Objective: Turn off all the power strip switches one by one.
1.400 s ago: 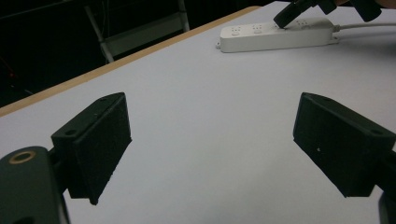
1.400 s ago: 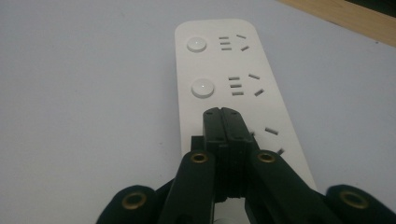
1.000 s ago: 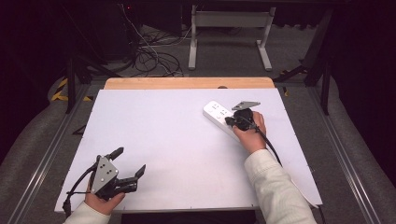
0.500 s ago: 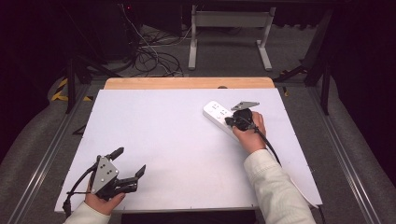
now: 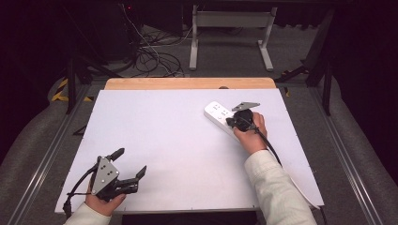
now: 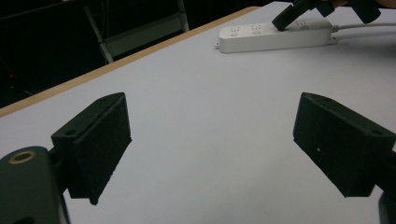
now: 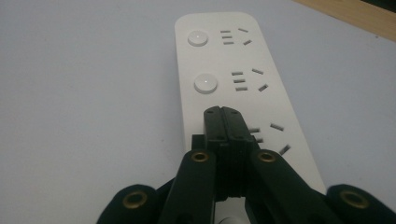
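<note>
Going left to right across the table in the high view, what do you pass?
left gripper, jaws open, near the front left corner → bare white table top → white power strip → right gripper, jaws shut, tips on the strip.

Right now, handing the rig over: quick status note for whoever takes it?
Right gripper: jaws shut, nothing between them, tip down on the power strip about where its third switch would be.
Left gripper: open, holds nothing, low over the table's near left corner.
Strip: flat, far right of the table, cord running toward the person.
Done: tip is on the strip. Whether the switch has clicked cannot be told.
Left: confirm the press, lift off.
</note>
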Tool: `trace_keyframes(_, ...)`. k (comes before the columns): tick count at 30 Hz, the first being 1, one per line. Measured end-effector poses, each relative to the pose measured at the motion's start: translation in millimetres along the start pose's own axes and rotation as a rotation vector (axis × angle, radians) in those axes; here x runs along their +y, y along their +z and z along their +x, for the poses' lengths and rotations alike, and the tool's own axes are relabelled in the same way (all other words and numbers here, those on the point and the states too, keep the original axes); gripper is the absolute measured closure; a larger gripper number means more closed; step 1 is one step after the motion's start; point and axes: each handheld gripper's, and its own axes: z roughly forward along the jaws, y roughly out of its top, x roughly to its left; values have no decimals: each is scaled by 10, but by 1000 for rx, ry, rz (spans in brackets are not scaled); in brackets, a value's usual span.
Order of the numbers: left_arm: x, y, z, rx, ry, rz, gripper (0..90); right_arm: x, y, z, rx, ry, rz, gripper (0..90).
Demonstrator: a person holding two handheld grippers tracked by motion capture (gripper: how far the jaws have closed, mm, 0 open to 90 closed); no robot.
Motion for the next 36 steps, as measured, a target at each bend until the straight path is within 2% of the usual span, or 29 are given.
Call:
trace_keyframes(9,1,-3,3,2,6,0,118,-5,11,18,-11,-2,-1,900)
trace_keyframes(11,0,-4,1,-1,0,0,117,2,6,10,-6,11,1,900)
trace_keyframes(12,-1,-4,4,-1,-2,0,118,16,-19,0,-6,-8,-22,900)
trace_keyframes(13,-2,-3,7,0,-4,0,118,28,-55,-7,-25,-31,-25,900)
trace_keyframes(16,-4,12,13,-3,-13,2,118,81,-219,-45,23,37,-172,900)
trace_keyframes(17,-4,17,14,-3,-11,3,118,93,-238,-39,25,33,-176,900)
trace_keyframes(20,-2,14,7,-2,-7,5,118,102,-237,-19,26,7,-165,900)
trace_keyframes(25,-1,3,1,0,-6,4,118,99,-217,-17,31,17,-165,900)
trace_keyframes(29,-4,9,11,0,-6,4,118,128,-207,0,33,2,-161,900)
trace_keyframes(31,-3,7,13,1,-3,5,118,161,-195,5,33,1,-159,900)
trace_keyframes(36,-2,6,4,-1,-6,4,118,323,-101,28,21,-39,-112,900)
